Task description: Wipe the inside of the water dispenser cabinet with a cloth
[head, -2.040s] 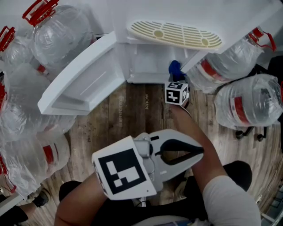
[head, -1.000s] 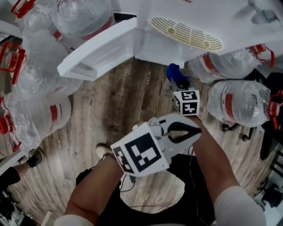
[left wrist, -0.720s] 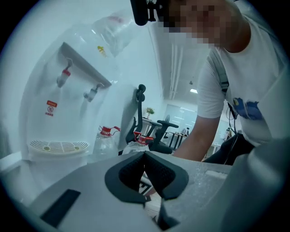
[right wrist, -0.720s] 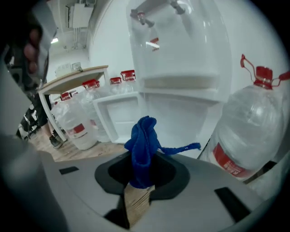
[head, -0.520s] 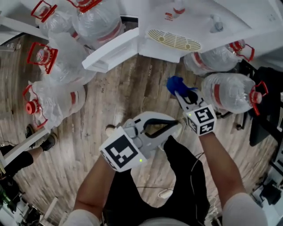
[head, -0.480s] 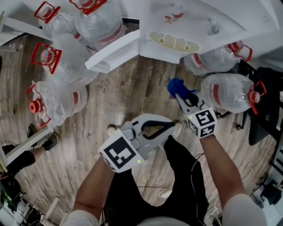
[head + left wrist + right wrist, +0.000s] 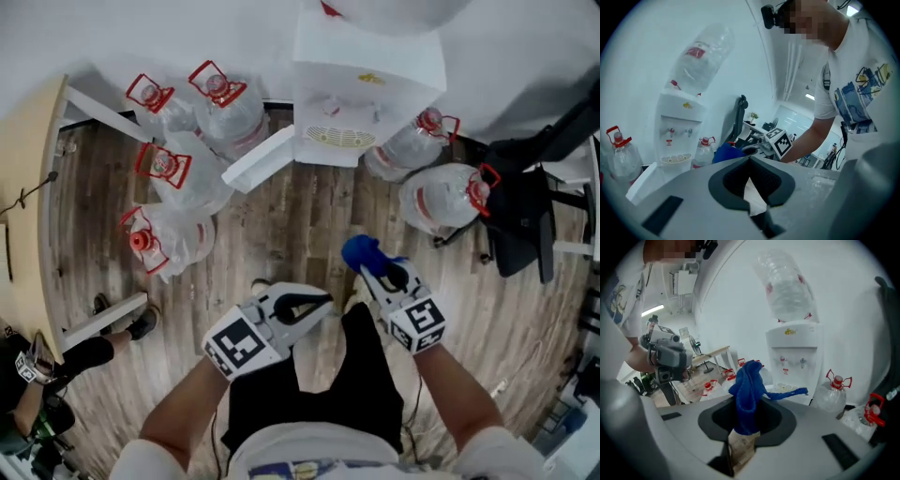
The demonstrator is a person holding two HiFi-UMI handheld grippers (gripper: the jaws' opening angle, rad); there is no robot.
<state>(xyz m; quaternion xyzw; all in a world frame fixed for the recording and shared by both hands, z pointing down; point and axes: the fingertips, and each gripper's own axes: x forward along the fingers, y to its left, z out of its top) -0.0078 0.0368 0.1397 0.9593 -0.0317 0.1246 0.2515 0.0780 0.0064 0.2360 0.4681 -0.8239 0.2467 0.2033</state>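
The white water dispenser (image 7: 366, 84) stands at the wall with its lower cabinet door (image 7: 272, 157) swung open to the left. Well away from it, over the wooden floor, my right gripper (image 7: 367, 264) is shut on a bunched blue cloth (image 7: 360, 252). In the right gripper view the blue cloth (image 7: 746, 385) stands up out of the closed jaws of the right gripper (image 7: 751, 401), with the dispenser (image 7: 794, 352) far ahead. My left gripper (image 7: 317, 302) is shut with nothing in it; in the left gripper view the left gripper (image 7: 750, 159) has its tips together.
Several large water jugs (image 7: 178, 141) lie left of the dispenser and more jugs (image 7: 441, 192) lie on its right. A black office chair (image 7: 525, 206) stands at the right, a wooden desk (image 7: 33, 187) at the left. Another person's feet (image 7: 117, 319) show at lower left.
The view has pulled far up and back from the cabinet. Both grippers have come away from the dispenser towards the body, the right one bringing the blue cloth out with it.
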